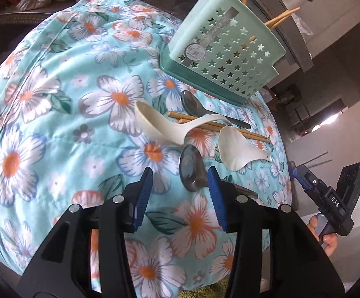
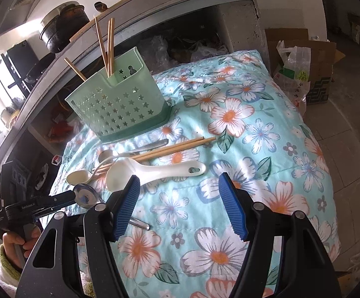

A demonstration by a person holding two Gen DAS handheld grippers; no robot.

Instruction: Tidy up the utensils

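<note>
A: Where do things stand?

B: The green star-cut holder (image 2: pixel 120 109) sits upright at the far side of the floral cloth (image 2: pixel 266 129), with 4 chopsticks (image 2: pixel 105 47) already poking out of its top. The rest lies loose in front of it: 2 chopsticks (image 2: pixel 177 146), a steel spoon (image 1: pixel 194 105) nearest the holder, a white ladle (image 1: pixel 160 126), a white rice paddle (image 2: pixel 155 172) and a steel ladle (image 1: pixel 191 171) closest to the grippers.

A: And the grippers?

B: The left gripper (image 1: pixel 180 193) hangs just over the steel ladle, fingers apart and clamped on nothing; the bowl shows in the gap and the handle runs under the right-hand finger. The right gripper (image 2: pixel 180 203) hovers over bare cloth below the paddle, fingers wide apart, empty too.

A: So which step is this?

B: My guess is a pick-up about to start, roughly halfway through the sorting, with 6 pieces left out.

A: What does the next move need?

B: Probably lowering the left gripper and squaring its fingers across the ladle's thin handle, not the rounded bowl, which would likely slip. The soft cloth may give under pressure, so a gentle descent suits.
</note>
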